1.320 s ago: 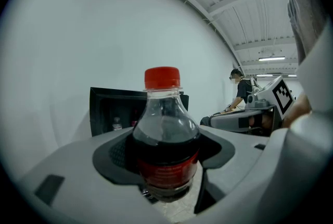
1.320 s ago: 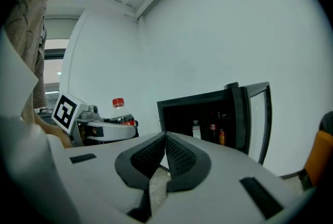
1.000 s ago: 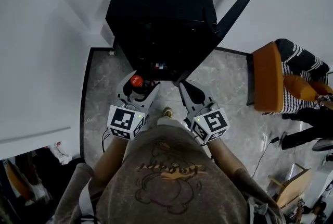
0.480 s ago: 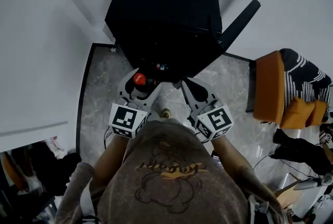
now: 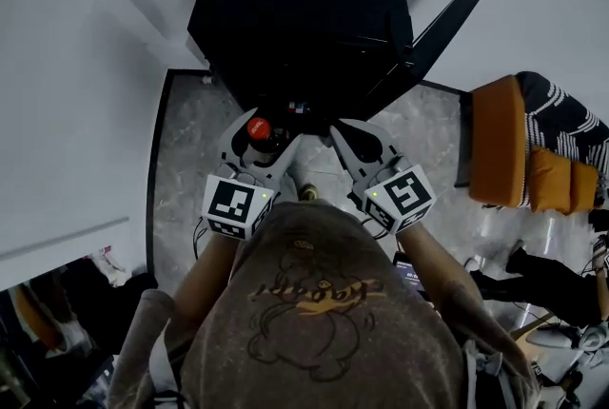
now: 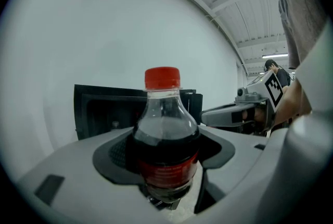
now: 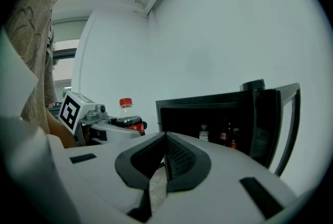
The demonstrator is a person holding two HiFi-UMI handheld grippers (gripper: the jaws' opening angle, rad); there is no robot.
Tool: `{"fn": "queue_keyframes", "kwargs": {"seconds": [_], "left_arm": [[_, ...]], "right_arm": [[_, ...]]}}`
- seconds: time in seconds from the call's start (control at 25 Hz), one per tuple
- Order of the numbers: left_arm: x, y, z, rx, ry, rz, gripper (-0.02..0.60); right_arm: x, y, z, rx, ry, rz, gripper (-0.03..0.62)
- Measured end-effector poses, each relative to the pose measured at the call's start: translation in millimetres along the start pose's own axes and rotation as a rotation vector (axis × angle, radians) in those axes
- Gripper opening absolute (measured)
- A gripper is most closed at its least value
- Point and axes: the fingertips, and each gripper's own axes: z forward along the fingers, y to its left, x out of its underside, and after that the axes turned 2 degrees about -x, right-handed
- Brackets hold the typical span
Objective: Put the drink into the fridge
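Observation:
A cola bottle [image 5: 258, 127] with a red cap stands upright between the jaws of my left gripper [image 5: 265, 139], which is shut on its dark lower body [image 6: 165, 134]. The black fridge [image 5: 304, 8] stands right ahead, its door [image 5: 442, 22] swung open to the right. The bottle is just outside the fridge's opening [image 6: 104, 113]. My right gripper [image 5: 347, 136] is level beside the left one, its pads meeting with nothing between them [image 7: 165, 158]. In the right gripper view the held bottle [image 7: 128, 116] shows at left and small bottles [image 7: 226, 134] stand inside the fridge [image 7: 208, 113].
The fridge sits on a grey marbled floor slab [image 5: 190, 150] against a white wall. An orange seat [image 5: 500, 141] with a striped cloth [image 5: 566, 117] is at the right. Cables and clutter lie at the lower right and lower left.
Both grippers have edged forward toward the fridge's open front, the bottle still in the left one. The right gripper has rolled slightly.

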Motion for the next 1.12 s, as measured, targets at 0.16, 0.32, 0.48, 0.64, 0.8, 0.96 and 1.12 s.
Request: {"fn": "queue_keyframes", "kwargs": {"seconds": [0.16, 0.32, 0.48, 0.64, 0.8, 0.96, 1.12], "left_arm": [[4.1, 4.3, 1.4, 0.011, 0.009, -0.002, 0.311], [8.9, 7.9, 6.3, 0.025, 0.014, -0.003, 0.311], [11.5, 11.4, 11.7, 0.032, 0.017, -0.005, 0.311], [14.6, 15.4, 15.6, 0.031, 0.019, -0.010, 0.311], [19.1, 16.8, 23.4, 0.028, 0.023, -0.015, 0.311], [22.8, 17.3, 32.2, 0.031, 0.025, -0.018, 0.311], [23.0, 19.0, 37.4, 0.033, 0.021, -0.022, 0.311]], "right_arm": [[1.0, 3.2, 7.2, -0.010, 0.005, 0.007, 0.018], [2.2, -0.5, 11.7, 0.002, 0.012, 0.008, 0.020], [1.6, -3.5, 16.3, -0.002, 0.016, 0.004, 0.018], [-1.6, -3.4, 20.5, -0.016, 0.019, -0.009, 0.020], [0.1, -4.4, 20.4, -0.036, 0.043, -0.005, 0.019], [-0.8, -7.8, 20.1, -0.058, 0.067, -0.028, 0.018], [2.0, -11.5, 22.6, -0.079, 0.083, -0.044, 0.020]]}}
